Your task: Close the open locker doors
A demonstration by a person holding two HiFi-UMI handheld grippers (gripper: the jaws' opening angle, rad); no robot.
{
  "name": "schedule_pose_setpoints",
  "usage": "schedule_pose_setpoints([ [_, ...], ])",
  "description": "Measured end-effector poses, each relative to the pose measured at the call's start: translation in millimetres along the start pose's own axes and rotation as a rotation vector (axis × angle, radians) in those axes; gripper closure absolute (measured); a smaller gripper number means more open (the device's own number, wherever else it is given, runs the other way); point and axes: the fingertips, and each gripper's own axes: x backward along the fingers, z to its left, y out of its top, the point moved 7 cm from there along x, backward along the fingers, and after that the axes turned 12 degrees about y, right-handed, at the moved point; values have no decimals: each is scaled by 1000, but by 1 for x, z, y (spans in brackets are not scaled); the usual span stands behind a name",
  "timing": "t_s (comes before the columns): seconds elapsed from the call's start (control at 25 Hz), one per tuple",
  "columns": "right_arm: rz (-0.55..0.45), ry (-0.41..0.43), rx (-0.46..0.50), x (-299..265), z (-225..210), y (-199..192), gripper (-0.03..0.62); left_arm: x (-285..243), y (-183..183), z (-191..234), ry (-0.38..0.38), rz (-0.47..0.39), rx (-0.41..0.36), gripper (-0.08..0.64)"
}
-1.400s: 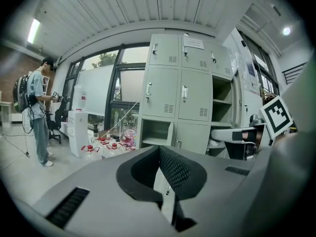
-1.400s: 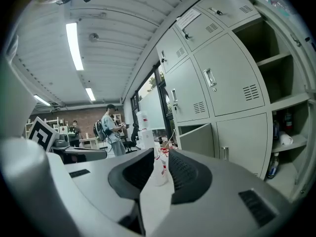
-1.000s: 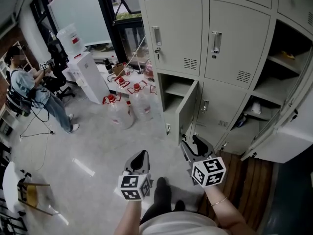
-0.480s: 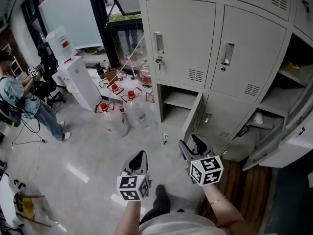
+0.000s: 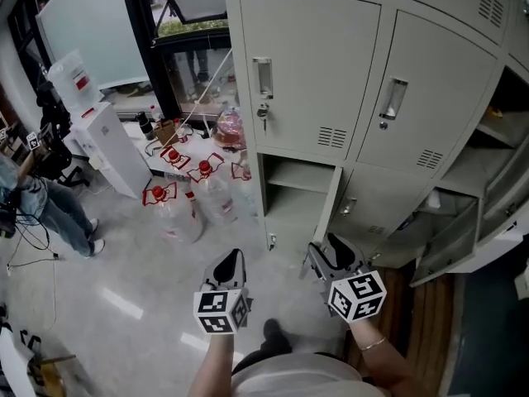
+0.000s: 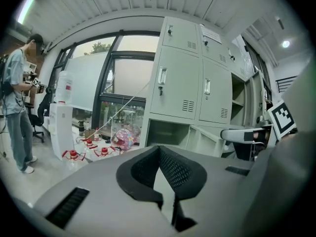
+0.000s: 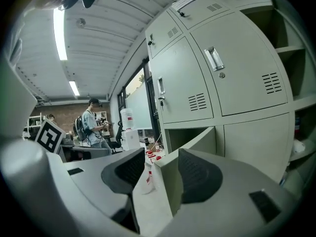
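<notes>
Right gripper (image 5: pixel 330 251) has its jaws apart, just closed a touch, with the edge of the open locker door (image 5: pixel 329 208) in the gap at 12 o'clock, not pinched. Left gripper (image 5: pixel 232 264) sits at its 9 o'clock, jaws together, empty.

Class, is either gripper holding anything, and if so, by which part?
Nothing is held. The right gripper, jaws apart after just closing slightly, straddles the edge of the open locker door without pressing it; the left gripper is shut and empty.

I can make out no word or number: the red label on the water jug (image 5: pixel 70 74) and the paper slip (image 7: pixel 186 1) on a top locker door (image 7: pixel 197 15) blur (too small).
</notes>
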Motion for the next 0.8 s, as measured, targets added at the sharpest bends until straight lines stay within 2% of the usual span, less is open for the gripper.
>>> schedule_pose_setpoints([
  [0.2,8,-2,-5,-6,3,-3,418,-25,5,9,-55,-4,-16,540],
  [0.44,17,-21,32,-15,9,-4,431,-38,10,12,-93,12,-18,540],
  [0.8,59,-4,50,-51,15,-9,453,-40,13,44,-20,23,-1,540],
])
